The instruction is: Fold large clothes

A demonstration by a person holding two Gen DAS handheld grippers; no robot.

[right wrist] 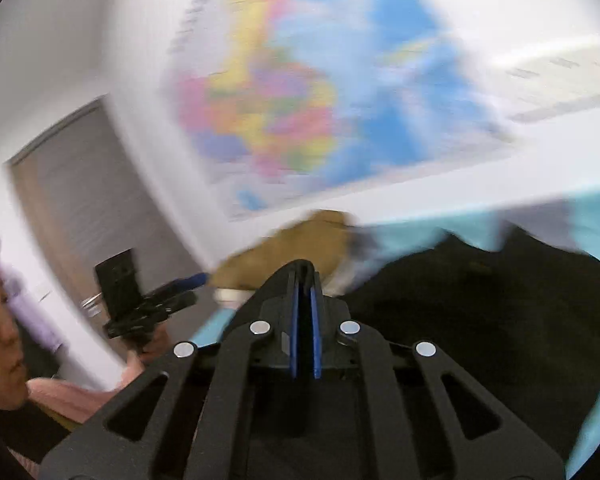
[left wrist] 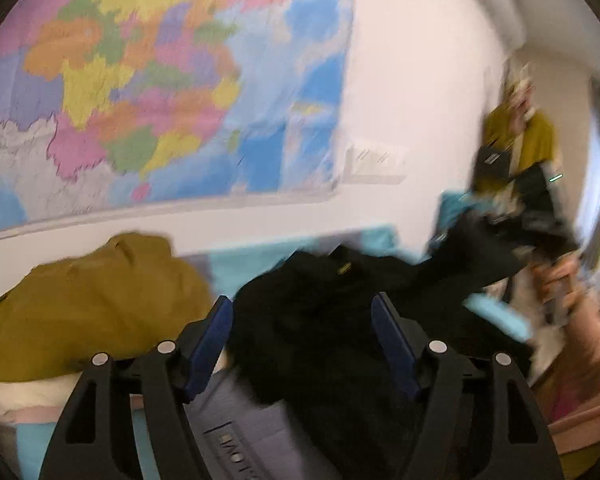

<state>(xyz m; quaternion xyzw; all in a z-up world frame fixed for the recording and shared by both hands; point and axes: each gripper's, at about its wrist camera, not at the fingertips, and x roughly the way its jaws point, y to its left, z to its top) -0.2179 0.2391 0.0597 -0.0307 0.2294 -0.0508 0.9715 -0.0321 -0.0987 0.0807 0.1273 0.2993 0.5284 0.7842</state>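
The left claw [left wrist: 302, 344] stands wide open with nothing pressed between its blue pads; the black garment [left wrist: 324, 320] lies just beyond and below it, not gripped. In the right wrist view the right claw [right wrist: 305, 320] has its pads drawn nearly together, and no cloth shows between them in that view. In the left wrist view the right claw [left wrist: 512, 216] is raised to the right of the black garment, and a fold of the black cloth rises toward it, though blur hides whether it is pinched. The black garment is spread over a turquoise sheet [left wrist: 244, 264]. Left of the black garment lies a mustard garment [left wrist: 88, 300], on top of some pale folded cloth [left wrist: 24, 396]. Beyond the black garment, a coloured map [left wrist: 160, 92] hangs on the white wall [left wrist: 412, 80].
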